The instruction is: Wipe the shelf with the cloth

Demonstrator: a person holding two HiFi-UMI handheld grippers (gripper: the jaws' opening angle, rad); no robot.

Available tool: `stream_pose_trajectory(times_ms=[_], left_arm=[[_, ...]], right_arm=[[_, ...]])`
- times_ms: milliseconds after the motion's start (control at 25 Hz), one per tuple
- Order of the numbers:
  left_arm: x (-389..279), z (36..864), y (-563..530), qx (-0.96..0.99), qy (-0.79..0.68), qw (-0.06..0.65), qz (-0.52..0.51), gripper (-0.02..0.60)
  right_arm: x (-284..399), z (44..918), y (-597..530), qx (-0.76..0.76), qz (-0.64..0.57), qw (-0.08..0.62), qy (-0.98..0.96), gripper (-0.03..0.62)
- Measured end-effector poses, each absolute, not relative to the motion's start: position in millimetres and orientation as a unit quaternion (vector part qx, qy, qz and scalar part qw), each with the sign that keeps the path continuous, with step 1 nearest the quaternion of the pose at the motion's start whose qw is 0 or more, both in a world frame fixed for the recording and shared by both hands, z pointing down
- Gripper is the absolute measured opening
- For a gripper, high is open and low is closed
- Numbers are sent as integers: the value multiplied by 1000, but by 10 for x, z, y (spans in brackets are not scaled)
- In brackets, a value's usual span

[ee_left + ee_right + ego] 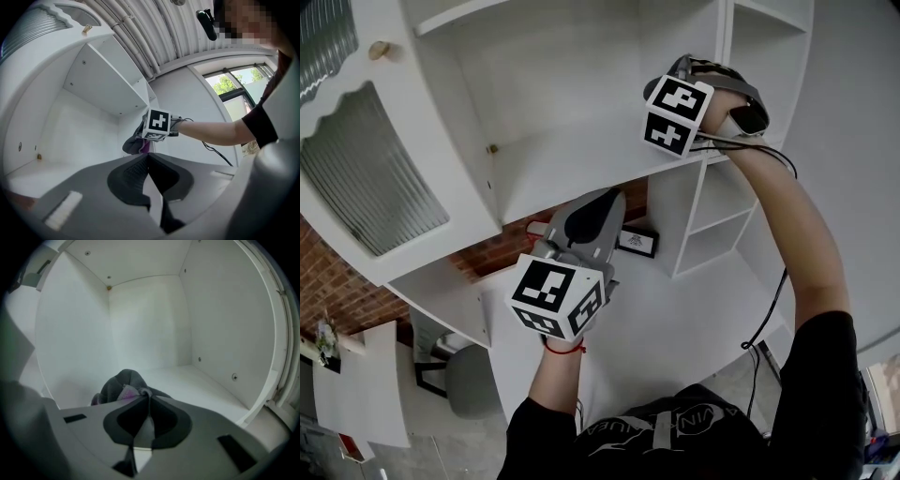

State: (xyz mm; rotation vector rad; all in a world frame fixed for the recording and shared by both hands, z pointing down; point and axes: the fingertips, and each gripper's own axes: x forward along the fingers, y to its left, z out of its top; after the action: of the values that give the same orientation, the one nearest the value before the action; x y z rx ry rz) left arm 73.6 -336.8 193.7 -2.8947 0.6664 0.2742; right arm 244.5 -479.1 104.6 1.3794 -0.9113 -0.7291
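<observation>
A dark grey cloth (119, 383) with a purple patch lies bunched on the floor of a white shelf compartment (201, 380). My right gripper (146, 397) is shut on it, and the cloth bulges out past the jaw tips. In the left gripper view the cloth (133, 144) hangs below the right gripper's marker cube (157, 124). In the head view my right gripper (670, 82) reaches into the upper compartment of the shelf (572, 178). My left gripper (602, 204) hangs lower, in front of the shelf. Its jaws (147, 156) are shut with nothing between them.
An open cabinet door with ribbed glass (366, 178) stands at the left. Narrow side compartments (712, 216) sit right of the main one. A small framed card (637, 242) stands on the white surface below. A cable (769, 319) trails from my right arm. A brick wall (328, 281) shows behind.
</observation>
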Motion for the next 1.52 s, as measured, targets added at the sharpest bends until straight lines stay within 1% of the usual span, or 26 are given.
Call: stream_pose_trajectory(times_ms=[400,600,760,840,1000,1240,1520], left_arm=[[713,1850,-3443,-966,229,79,93,11],[758,1806,-3462,-966,227,79,92,11],[798,1809,-3452,-967,224,77,90,11],[815,1837,-3454,-968,223,73,88,11],[839,1907,-3448,-969,224,66,83,11],[862,1970,-3421,-971,219,63,78,11],[753,2115,-3401,-968,235,57,72,11]], right_arm=[[2437,6,-4665,642,-404,562,-331,31],[2430,-213,-4586,648,-431,543,-316,31],[2424,-290,-4519,663,-440,513,-324,31],[2435,-251,-4487,665,-440,513,-318,30],[2452,0,-4476,649,-437,540,-310,29],[2451,581,-4515,605,-428,589,-322,28],[2465,1346,-4489,573,-407,605,-374,28]])
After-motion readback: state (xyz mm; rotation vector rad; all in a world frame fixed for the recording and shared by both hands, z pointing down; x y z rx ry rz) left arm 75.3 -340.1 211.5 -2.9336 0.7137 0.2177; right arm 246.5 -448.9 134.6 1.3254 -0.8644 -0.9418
